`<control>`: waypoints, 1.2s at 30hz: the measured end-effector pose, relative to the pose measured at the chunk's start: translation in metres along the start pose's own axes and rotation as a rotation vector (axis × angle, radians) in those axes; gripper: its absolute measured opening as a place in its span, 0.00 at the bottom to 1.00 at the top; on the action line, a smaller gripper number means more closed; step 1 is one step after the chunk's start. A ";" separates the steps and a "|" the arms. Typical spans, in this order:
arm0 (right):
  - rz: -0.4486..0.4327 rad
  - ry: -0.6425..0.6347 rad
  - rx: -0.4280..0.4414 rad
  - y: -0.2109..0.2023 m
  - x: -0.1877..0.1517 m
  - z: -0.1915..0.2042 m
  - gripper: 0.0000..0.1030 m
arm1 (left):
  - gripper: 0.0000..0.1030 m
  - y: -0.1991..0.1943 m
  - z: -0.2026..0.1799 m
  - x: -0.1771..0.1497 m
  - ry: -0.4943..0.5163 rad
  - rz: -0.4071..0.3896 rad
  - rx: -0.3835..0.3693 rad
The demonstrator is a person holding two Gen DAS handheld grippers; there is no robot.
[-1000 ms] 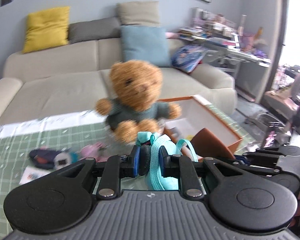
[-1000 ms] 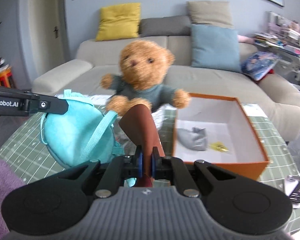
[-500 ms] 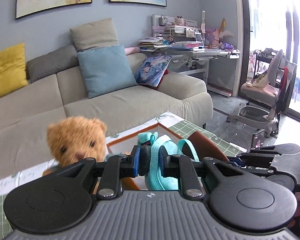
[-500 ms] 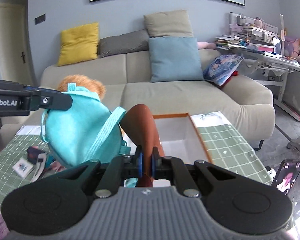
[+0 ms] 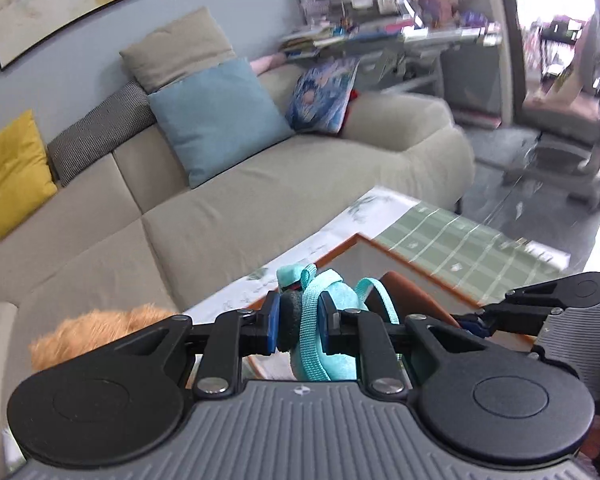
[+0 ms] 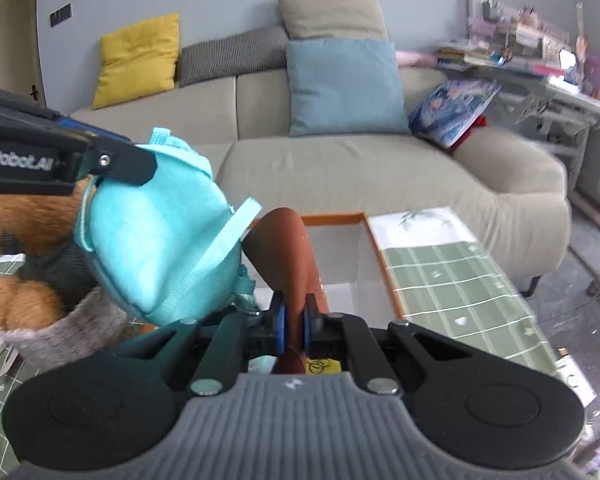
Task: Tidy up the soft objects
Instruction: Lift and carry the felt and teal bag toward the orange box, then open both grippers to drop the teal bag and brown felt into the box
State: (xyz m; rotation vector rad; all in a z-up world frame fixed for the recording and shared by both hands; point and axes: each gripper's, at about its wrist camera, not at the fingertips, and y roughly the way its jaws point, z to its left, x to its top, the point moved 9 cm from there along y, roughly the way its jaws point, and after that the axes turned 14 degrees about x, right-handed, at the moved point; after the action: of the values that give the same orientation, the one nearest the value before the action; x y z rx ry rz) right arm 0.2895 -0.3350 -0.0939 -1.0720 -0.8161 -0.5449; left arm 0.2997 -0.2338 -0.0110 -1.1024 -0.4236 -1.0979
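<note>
Teal plush backpack (image 6: 160, 236) with woven straps hangs in the air, just above and to the left of the open orange-rimmed white box (image 6: 340, 240), with the table under it. The left gripper (image 5: 298, 330) is clamped narrowly on its top, squeezing a strap and a dark foam-like bit between the pads. The right gripper (image 6: 294, 322) is pinched almost shut on a thin rust-brown curved flap (image 6: 288, 252) that rises beside the bag; what it belongs to cannot be told. Just left of the bag, a brown furry teddy bear (image 6: 24, 236) in a dark sweater sits in a grey knitted basket (image 6: 64, 332) on the green grid tablecloth (image 6: 452, 292), with the beige sofa (image 6: 360, 168) behind. The risk, as I judge it, is the slippery strap sliding from the pads, or the swinging bag knocking the bear or catching the box rim on its way in.
</note>
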 end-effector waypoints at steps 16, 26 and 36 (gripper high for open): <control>0.195 0.023 0.033 0.097 -0.008 -0.038 0.07 | 0.21 0.108 -0.033 -0.011 0.163 0.168 0.093; 0.230 -0.045 0.012 0.110 -0.012 -0.035 0.31 | 0.28 0.120 -0.036 -0.024 0.210 0.216 0.100; 0.217 -0.074 -0.007 0.095 -0.007 -0.028 0.38 | 0.36 0.095 -0.026 -0.006 0.230 0.136 0.149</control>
State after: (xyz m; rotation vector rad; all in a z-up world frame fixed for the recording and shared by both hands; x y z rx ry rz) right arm 0.3648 -0.3231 -0.1581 -1.1764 -0.7514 -0.3273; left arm 0.3737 -0.2509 -0.0741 -0.8508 -0.2404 -1.0410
